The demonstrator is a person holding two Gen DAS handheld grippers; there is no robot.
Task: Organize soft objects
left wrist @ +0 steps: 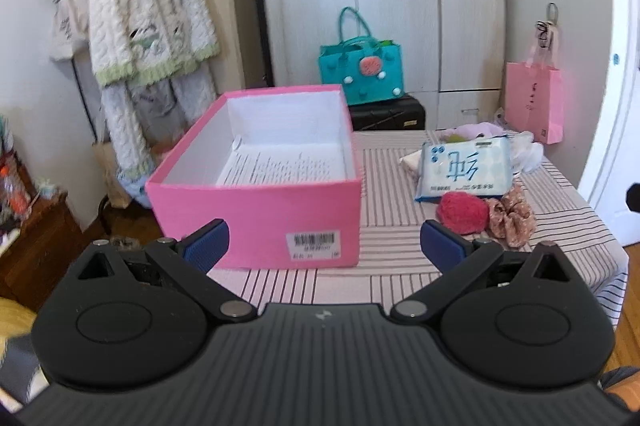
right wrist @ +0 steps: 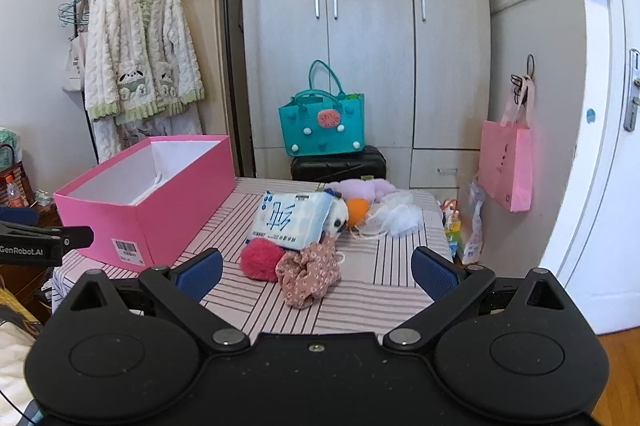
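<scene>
An open pink box (left wrist: 256,214) (right wrist: 168,209) with a white inside stands on the left of the striped table (left wrist: 400,258) (right wrist: 384,266). To its right lie a red fluffy ball (left wrist: 462,211) (right wrist: 262,260), a floral pink scrunchie (left wrist: 512,216) (right wrist: 310,274), a blue-white tissue pack (left wrist: 464,167) (right wrist: 290,220), a panda plush (right wrist: 339,216), an orange ball (right wrist: 357,209), a purple plush (right wrist: 362,189) and a white mesh puff (right wrist: 400,214). My left gripper (left wrist: 324,246) hangs open before the box's front wall. My right gripper (right wrist: 317,274) is open, just short of the scrunchie.
A teal bag (right wrist: 324,127) sits on a black case (right wrist: 340,165) behind the table, before a grey wardrobe (right wrist: 368,25). A pink paper bag (right wrist: 506,163) hangs at right. A robe (right wrist: 140,49) hangs on a rack at left. The left gripper's body (right wrist: 36,244) shows at the left edge.
</scene>
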